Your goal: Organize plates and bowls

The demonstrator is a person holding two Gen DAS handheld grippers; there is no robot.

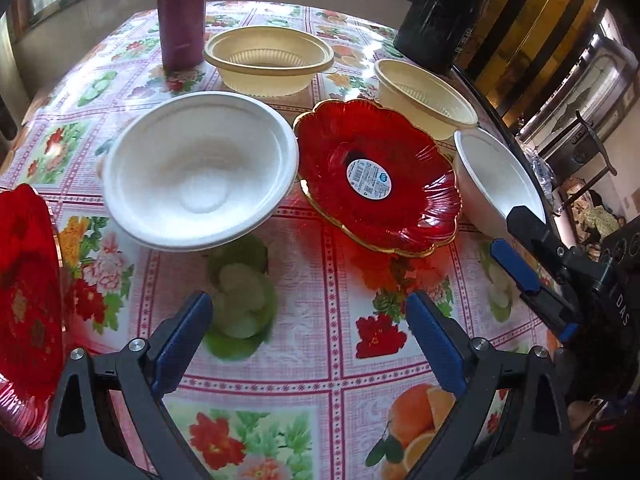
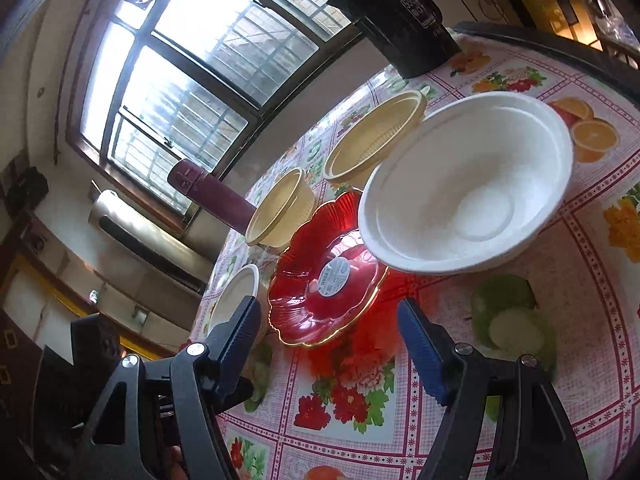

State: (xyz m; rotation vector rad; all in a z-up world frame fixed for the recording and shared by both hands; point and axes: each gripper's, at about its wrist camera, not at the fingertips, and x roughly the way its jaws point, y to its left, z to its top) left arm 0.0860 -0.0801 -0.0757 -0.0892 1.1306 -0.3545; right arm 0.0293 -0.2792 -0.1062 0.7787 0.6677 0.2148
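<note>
Floral oilcloth table (image 1: 320,280) before you, barred window (image 2: 180,80) beyond far edge, dark rim dropping off at right. Bare cloth under both tools. Left gripper (image 1: 308,332) wide, nothing between pads; right gripper (image 2: 328,340) wide too, empty. Red plate (image 1: 376,176) mid-table, white bowl (image 1: 200,168) just beside it; second white bowl (image 1: 496,176) near right edge. Two cream bowls (image 1: 268,60) behind; maroon flask (image 1: 182,12) and black canister (image 1: 436,20) guard far side. Another red plate (image 1: 24,280) at your left

"DAS" on the right tool's (image 1: 516,248) black body; plate sticker illegible.
</note>
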